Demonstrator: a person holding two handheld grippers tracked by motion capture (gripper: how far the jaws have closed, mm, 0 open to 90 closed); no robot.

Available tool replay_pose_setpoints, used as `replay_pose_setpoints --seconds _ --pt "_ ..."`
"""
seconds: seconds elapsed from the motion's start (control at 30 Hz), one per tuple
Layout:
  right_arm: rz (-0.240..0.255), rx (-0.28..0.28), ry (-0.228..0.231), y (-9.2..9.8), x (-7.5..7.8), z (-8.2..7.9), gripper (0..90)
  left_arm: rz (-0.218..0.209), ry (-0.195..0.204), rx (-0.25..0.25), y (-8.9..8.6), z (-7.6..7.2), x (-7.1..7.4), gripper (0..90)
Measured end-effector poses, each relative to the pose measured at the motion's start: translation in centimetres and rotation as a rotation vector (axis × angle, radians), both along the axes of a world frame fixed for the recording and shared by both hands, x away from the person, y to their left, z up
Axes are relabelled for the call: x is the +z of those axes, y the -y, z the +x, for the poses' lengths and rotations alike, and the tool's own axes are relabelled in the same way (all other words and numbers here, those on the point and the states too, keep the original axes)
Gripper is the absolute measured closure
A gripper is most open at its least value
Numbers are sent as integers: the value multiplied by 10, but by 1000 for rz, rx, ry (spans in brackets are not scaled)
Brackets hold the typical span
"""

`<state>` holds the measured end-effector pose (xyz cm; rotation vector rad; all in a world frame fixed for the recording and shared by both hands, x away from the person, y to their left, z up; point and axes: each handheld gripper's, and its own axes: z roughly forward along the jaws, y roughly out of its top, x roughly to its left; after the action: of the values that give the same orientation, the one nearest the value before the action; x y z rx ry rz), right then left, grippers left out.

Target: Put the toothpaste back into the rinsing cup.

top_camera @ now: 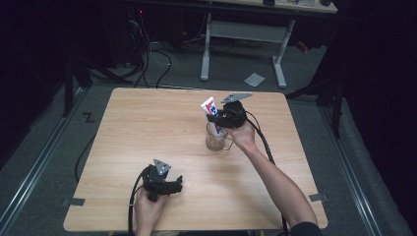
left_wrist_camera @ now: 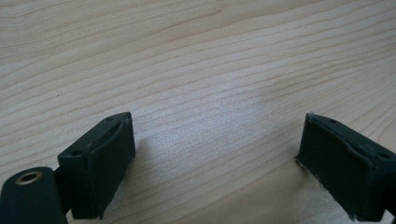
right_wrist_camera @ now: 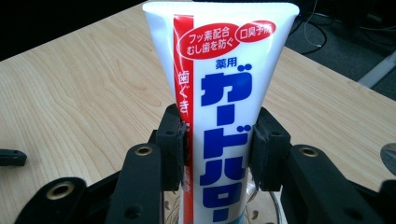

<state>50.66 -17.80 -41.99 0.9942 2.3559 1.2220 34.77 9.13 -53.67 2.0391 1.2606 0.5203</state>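
Left tongs (top_camera: 178, 184) are seen low on the tabletop (top_camera: 147, 128), at about 7 o'clock, released, jaws spread wide over bare wood (left_wrist_camera: 210, 93) with nothing between them. Toward 1 o'clock, the toothpaste tube (top_camera: 212, 114) is held upright and slightly tilted, its lower end inside a glass mug (top_camera: 216, 140). Right tongs (top_camera: 217, 118) are clenched on the tube's middle, pads (right_wrist_camera: 175, 144) pressed against both edges.
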Motion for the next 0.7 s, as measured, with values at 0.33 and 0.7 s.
replay_pose_setpoints --seconds 0.33,0.7 --pt "-17 5 -8 -1 -4 -1 614 -1 1 1 0 0 0 110" --pt "-26 6 -20 3 -10 -3 611 -2 1 1 0 0 0 110"
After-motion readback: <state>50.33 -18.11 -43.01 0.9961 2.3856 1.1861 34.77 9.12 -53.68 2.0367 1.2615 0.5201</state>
